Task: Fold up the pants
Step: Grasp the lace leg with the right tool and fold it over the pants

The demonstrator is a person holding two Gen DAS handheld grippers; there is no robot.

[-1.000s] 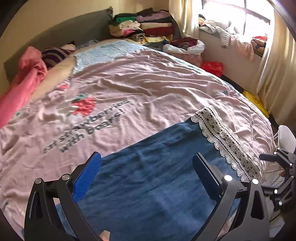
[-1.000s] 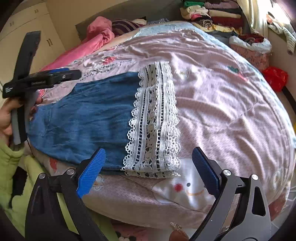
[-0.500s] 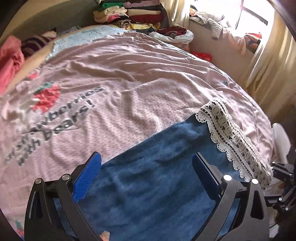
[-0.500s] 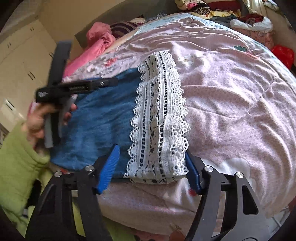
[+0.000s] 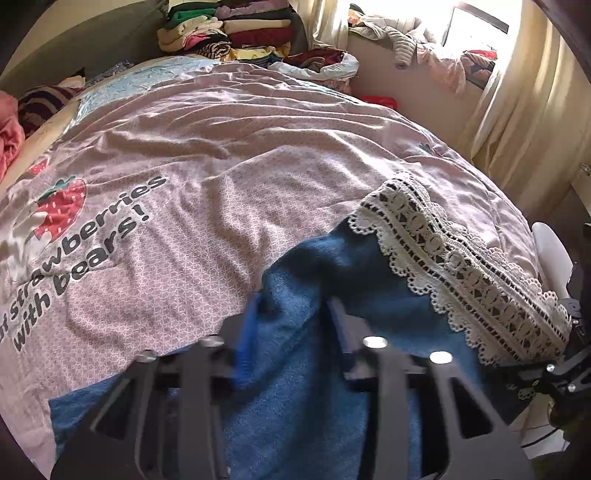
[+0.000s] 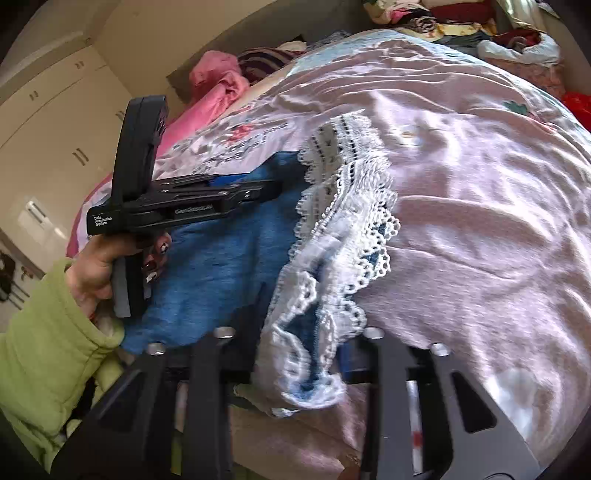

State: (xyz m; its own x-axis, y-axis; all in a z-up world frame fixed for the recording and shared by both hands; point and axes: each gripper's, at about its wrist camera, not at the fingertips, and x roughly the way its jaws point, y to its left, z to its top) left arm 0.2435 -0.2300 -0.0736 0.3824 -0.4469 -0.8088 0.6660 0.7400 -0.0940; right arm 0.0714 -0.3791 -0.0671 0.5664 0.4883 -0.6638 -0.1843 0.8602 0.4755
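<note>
Denim pants: blue pants [image 5: 325,369] lie across the near edge of the bed [image 5: 229,155], on its pink cover, with the cloth rumpled where I hold it.
Lace hem: white lace hem [image 5: 458,269] runs along the right end of the pants in my left view; in my right view the same lace [image 6: 347,229] is bunched and lifted off the cover near the bed's front edge.
My left claw: left claw [image 5: 291,325] has its fingers drawn close together on a raised ridge of blue cloth, clamped on the pants partway along the leg; the blue pad on one finger is blurred.
My right claw: right claw [image 6: 306,354] is pinched on the lace end of the pants at the bed's near edge, with folds of lace and denim hanging between the fingers.
My left hand: left hand [image 6: 99,269] in a green sleeve grips the handle of the left claw, seen from the right view above the denim.
Bed cover: printed strawberry [image 5: 61,203] and grey lettering sit toward the left side of the bed.
Far corner: stacked clothes [image 5: 229,33] are piled past the head of the bed.
Left edge: pink bedding [image 6: 218,85] is heaped by the headboard.
Right of bed: cream curtain [image 5: 528,110] hangs by a bright window.
</note>
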